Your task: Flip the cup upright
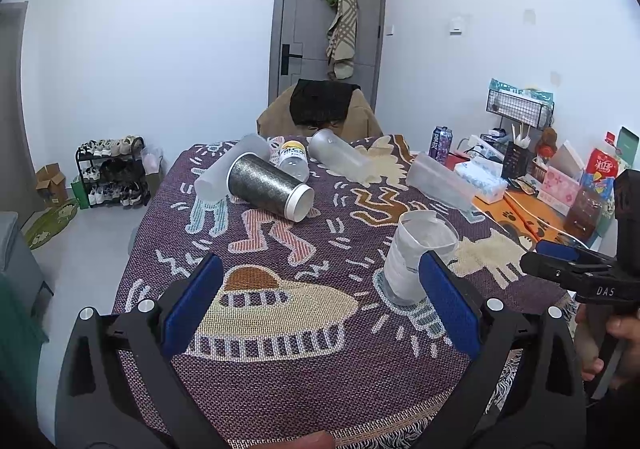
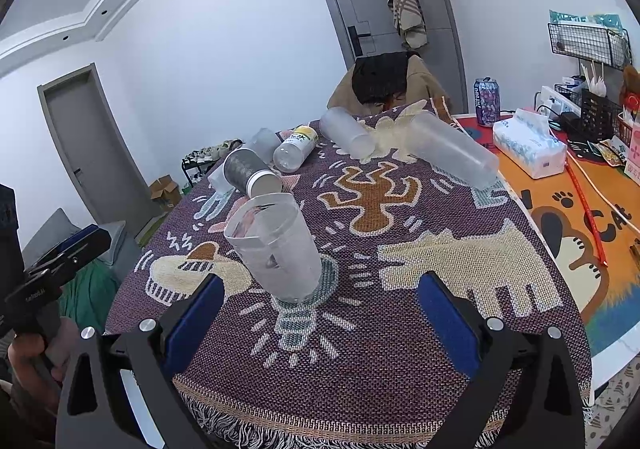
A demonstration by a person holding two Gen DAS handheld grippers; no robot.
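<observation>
Here the cup (image 1: 416,253) is standing upright, mouth up, on the woven cloth (image 1: 304,381), its base sitting on a round pale patch of the pattern. In the right wrist view the same cup (image 2: 276,249) is showing a paper-like liner inside its clear wall.

The left gripper (image 1: 320,309) is hanging spread wide with nothing between its blue pads; its right pad is overlapping the cup's lower side in the picture, though contact cannot be told. The right gripper (image 2: 320,313) is likewise gaping and holding nothing, with the cup sitting just beyond its left pad, apart from both.

Farther back several containers are lying on their sides: a glittery tumbler (image 1: 270,185) with a white rim, a frosted cup (image 1: 340,159), a small bottle (image 1: 294,163) and a long frosted tube (image 2: 454,153). A tissue pack (image 2: 528,147) and a can (image 2: 487,101) are standing on the orange mat (image 2: 568,217) beside the cloth.
</observation>
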